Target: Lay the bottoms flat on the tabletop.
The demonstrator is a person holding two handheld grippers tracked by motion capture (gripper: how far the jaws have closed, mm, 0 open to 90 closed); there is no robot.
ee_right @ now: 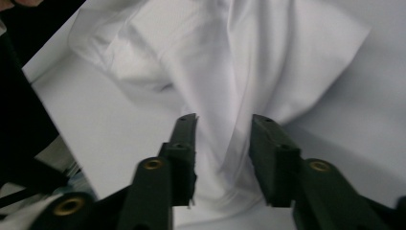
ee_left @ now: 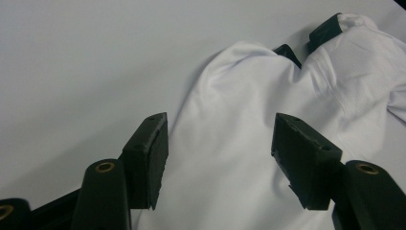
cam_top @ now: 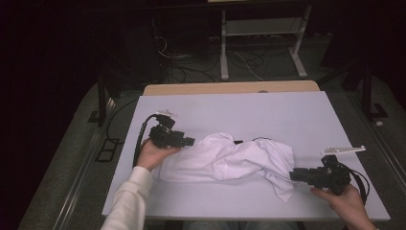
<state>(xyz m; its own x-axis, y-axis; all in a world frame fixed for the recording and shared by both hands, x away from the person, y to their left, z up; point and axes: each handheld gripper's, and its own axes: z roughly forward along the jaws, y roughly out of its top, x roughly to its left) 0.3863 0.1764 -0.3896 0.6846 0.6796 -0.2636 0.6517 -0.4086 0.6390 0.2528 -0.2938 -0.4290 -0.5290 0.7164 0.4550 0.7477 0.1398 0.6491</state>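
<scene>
While both grippers gape, shirt (cam_top: 225, 157) lies mid-table (cam_top: 239, 105).

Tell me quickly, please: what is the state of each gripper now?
Left gripper: open wide, jaws astride the white garment, holding nothing.
Right gripper: open, a fold of the garment between its jaws, not clamped.

left gripper (cam_top: 190, 142): black, two blocky jaws, brass-ringed screw holes, black looping cable
right gripper (cam_top: 292, 176): black, brass-ringed screws, pale plate on top, black cable
sleeve (cam_top: 128, 201): white, long
</scene>
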